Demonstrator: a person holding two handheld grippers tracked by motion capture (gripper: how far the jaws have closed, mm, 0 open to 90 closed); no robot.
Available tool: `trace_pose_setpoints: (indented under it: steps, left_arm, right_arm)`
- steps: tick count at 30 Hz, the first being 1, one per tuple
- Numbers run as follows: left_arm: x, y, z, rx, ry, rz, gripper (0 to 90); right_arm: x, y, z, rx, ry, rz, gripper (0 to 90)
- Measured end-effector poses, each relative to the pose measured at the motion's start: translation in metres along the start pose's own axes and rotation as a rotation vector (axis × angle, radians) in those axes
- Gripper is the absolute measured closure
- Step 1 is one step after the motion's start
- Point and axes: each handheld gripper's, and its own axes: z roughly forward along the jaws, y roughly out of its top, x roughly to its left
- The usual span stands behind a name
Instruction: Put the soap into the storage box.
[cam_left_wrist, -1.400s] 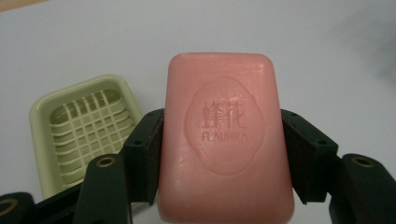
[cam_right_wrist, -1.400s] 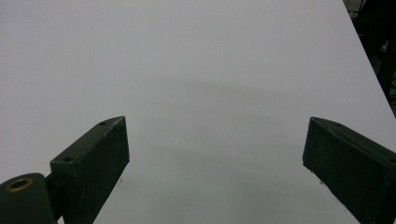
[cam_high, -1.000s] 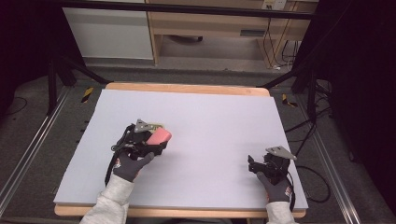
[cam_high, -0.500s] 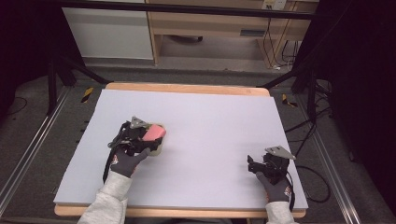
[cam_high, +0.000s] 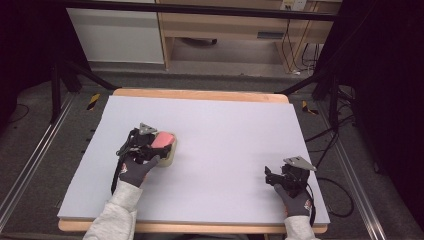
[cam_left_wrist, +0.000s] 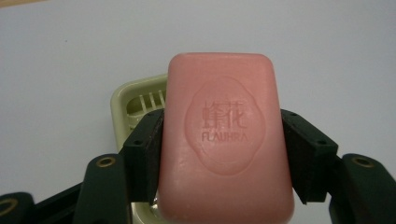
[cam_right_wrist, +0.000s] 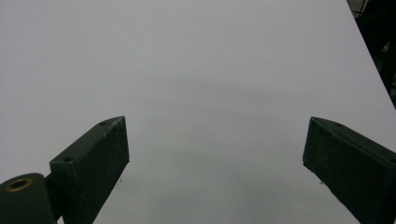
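A pink soap bar (cam_left_wrist: 227, 135) stamped with a round logo sits clamped between the two black jaws of my left gripper (cam_left_wrist: 222, 154). Beneath and behind it lies a pale cream soap dish (cam_left_wrist: 135, 100) with drain slots. From above, the pink soap bar (cam_high: 162, 139) hangs over the soap dish (cam_high: 169, 151) at the table's left middle, with my left gripper (cam_high: 150, 145) shut on it. My right gripper (cam_high: 272, 176) rests near the front right of the table, and in its own view my right gripper (cam_right_wrist: 215, 154) stands wide open over bare white surface.
A white sheet (cam_high: 225, 130) covers the wooden table (cam_high: 200, 94). Metal rails run along the floor on both sides, and cables (cam_high: 330, 135) trail off to the right. A wooden cabinet (cam_high: 240, 25) stands beyond the far edge.
My left gripper has shifted slightly forward and right with the soap, bringing it over the dish. The right gripper has stayed still.
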Motion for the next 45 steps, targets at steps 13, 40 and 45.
trace_pose_setpoints:
  steps: [13,40,45]
  left_arm:
    - [0.006,-0.002,0.014,0.012,0.021,-0.019,37.1]
    - [0.015,-0.010,0.035,0.053,0.053,-0.025,37.1]
    - [0.016,-0.012,0.037,0.061,0.055,-0.026,37.1]
  right_arm:
    - [0.000,0.000,0.000,0.001,0.000,0.002,7.3]
    - [0.002,0.000,0.000,-0.002,0.003,-0.010,7.3]
    - [0.002,0.000,0.000,-0.002,0.002,-0.011,7.3]
